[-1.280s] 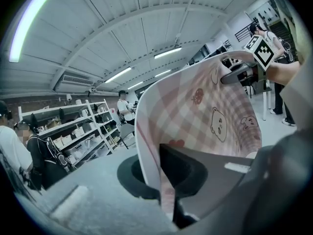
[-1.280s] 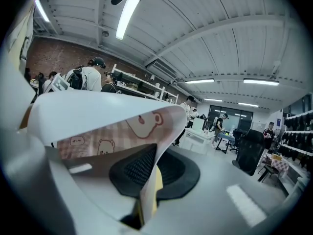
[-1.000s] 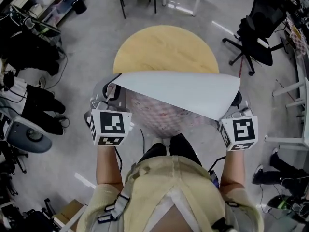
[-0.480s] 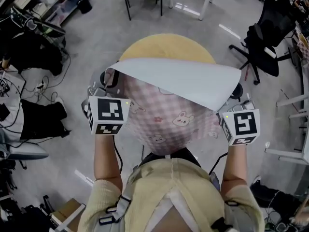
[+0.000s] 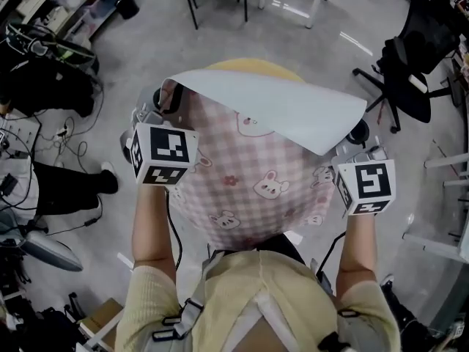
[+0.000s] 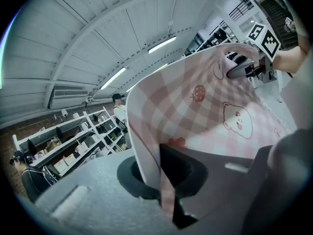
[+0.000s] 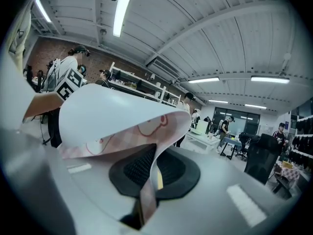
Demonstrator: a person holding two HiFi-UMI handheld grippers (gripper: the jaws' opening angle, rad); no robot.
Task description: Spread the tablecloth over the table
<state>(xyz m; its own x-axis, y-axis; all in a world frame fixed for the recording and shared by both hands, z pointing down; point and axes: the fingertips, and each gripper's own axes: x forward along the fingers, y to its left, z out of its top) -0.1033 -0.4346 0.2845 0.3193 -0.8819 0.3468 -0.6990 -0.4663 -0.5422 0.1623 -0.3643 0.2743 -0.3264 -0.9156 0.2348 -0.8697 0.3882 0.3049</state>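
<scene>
Both grippers were clamped shut on the cloth. The left gripper (image 6: 168, 199) had its jaws pinched together on a thin fold of one corner, and the right gripper (image 7: 146, 202) was doing the same at the other corner, so neither one was empty.

From the head view, the tablecloth (image 5: 249, 174) was stretched between the two, with its held edge running left to right across the person's front. The table (image 5: 253, 65) lay ahead of and below both grippers. It was round and yellowish, and only a thin sliver of it showed past the far edge of the cloth. Both hands looked about equally close to it, with the left maybe a touch further forward. My guess is the next move would be carrying that held edge on over the far rim, both sides together.

The cloth itself was a pink-and-white check with little bears, bunnies and a strawberry on it, and the back was plain white. The held edge had flopped over toward the person, so a wide band of that white back showed on top. The near end hung down just in front of their body.
</scene>
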